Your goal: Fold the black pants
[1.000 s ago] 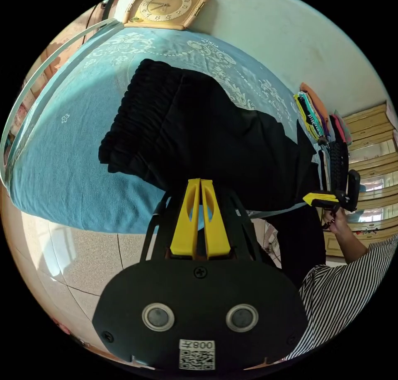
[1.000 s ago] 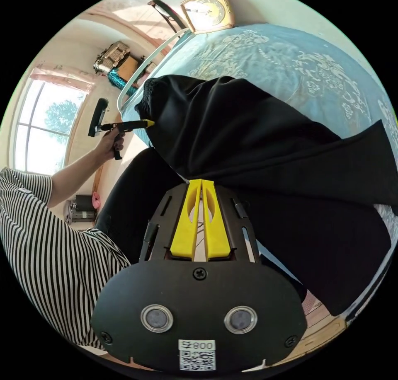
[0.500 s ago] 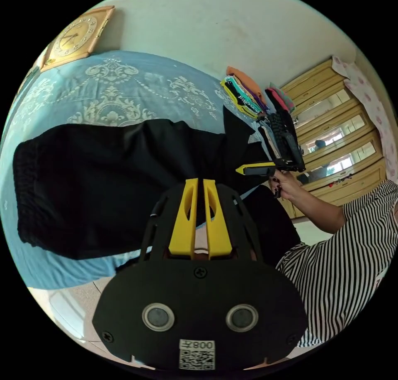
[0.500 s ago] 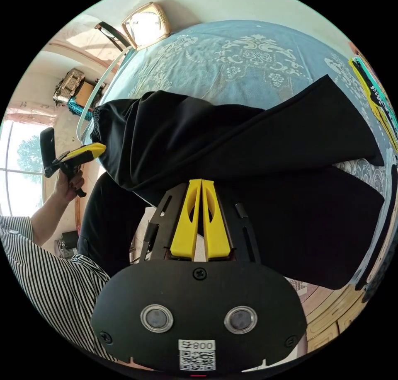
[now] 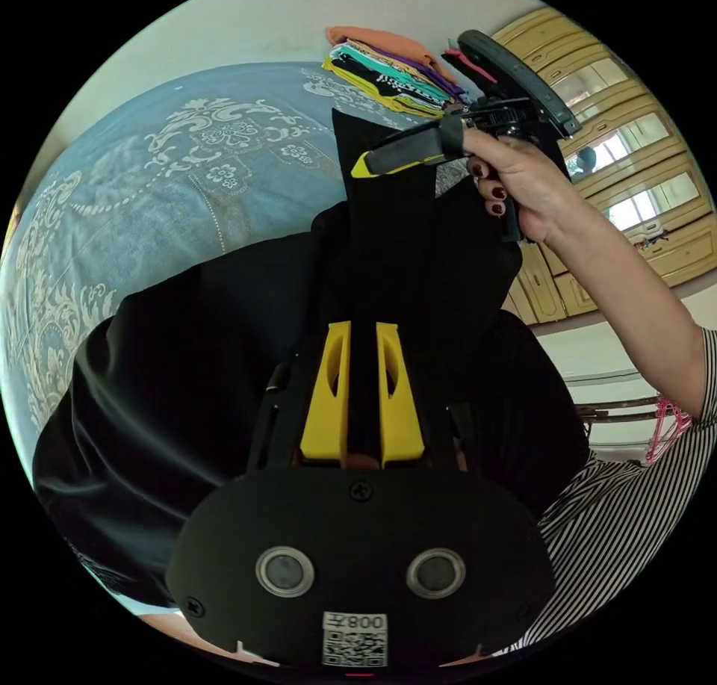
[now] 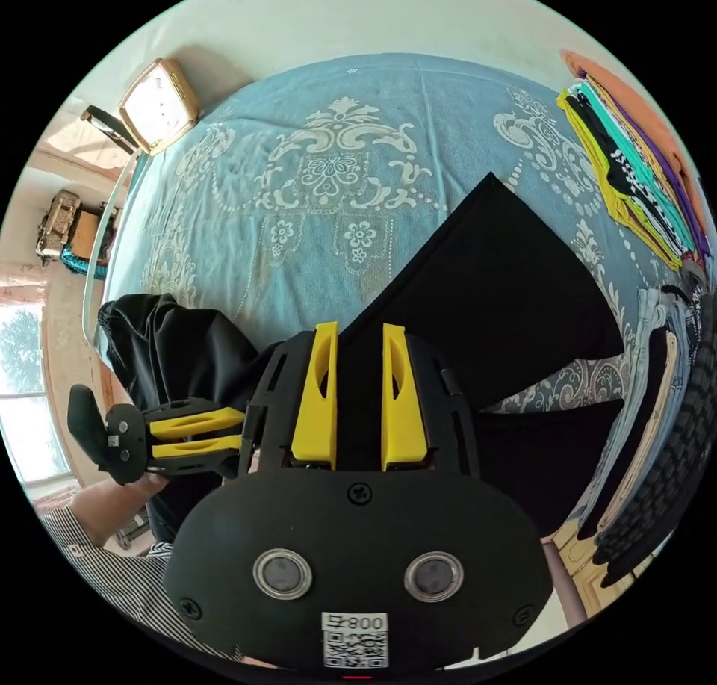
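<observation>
The black pants (image 5: pixel 209 356) lie over the near edge of a blue patterned bed (image 5: pixel 149 177). In the right gripper view one flat part of the pants (image 6: pixel 508 281) ends in a point on the bed, and a bunched end sits at the left. My left gripper (image 5: pixel 363 330) has its jaws a little apart with black cloth in the gap; it also appears by the bunched end (image 6: pixel 240 427). My right gripper (image 6: pixel 360 330) is open, jaws wider apart, cloth between them. It shows in a hand at the pants' raised corner (image 5: pixel 357 168).
A stack of folded colourful clothes (image 6: pixel 635 155) lies at the bed's far corner, with dark garments (image 6: pixel 665 431) beside it. A clock (image 6: pixel 158 104) leans on the wall. Wooden cabinets (image 5: pixel 620 140) stand beyond the bed. The person's striped sleeve (image 5: pixel 635 506) is close.
Both grippers have come closer together, bringing the two ends of the pants toward each other. Their jaws, closed tight on the cloth before, now stand apart, the right pair wider.
</observation>
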Demonstrator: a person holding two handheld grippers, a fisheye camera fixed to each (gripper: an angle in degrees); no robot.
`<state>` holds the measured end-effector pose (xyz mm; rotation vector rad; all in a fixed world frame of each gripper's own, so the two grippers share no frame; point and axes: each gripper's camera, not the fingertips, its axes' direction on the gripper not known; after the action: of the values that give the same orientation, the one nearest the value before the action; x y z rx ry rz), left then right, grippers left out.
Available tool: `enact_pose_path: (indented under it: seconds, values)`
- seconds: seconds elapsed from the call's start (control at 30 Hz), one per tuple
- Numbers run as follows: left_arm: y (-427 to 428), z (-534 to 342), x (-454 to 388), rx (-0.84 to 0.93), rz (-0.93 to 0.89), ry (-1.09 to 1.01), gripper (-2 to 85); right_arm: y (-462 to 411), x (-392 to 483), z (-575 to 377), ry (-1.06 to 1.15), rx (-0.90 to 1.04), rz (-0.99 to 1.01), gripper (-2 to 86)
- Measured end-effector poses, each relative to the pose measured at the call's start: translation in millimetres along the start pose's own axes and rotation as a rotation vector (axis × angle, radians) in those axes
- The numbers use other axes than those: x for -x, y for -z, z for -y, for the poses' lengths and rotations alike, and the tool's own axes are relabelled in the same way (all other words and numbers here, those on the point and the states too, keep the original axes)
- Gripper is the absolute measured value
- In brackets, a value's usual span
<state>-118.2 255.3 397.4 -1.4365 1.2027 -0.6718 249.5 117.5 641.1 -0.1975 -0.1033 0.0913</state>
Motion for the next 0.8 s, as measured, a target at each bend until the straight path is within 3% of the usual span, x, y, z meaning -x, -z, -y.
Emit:
enact_pose_path:
  seconds: [0.3, 0.43, 0.8]
  values:
    - [-86, 55, -26, 0.008, -0.016, -0.008, 1.8, -1, -28, -3, -0.030, 0.091, -0.083, 4.8]
    - [-112, 75, -34, 0.010, -0.028, -0.007, 1.2, 5, -42, -14, -0.022, 0.082, -0.033, 1.5]
    - [-172, 126, -101, -0.025, -0.078, -0.215, 0.6, 90, -122, -140, -0.048, -0.166, 0.145, 0.1]
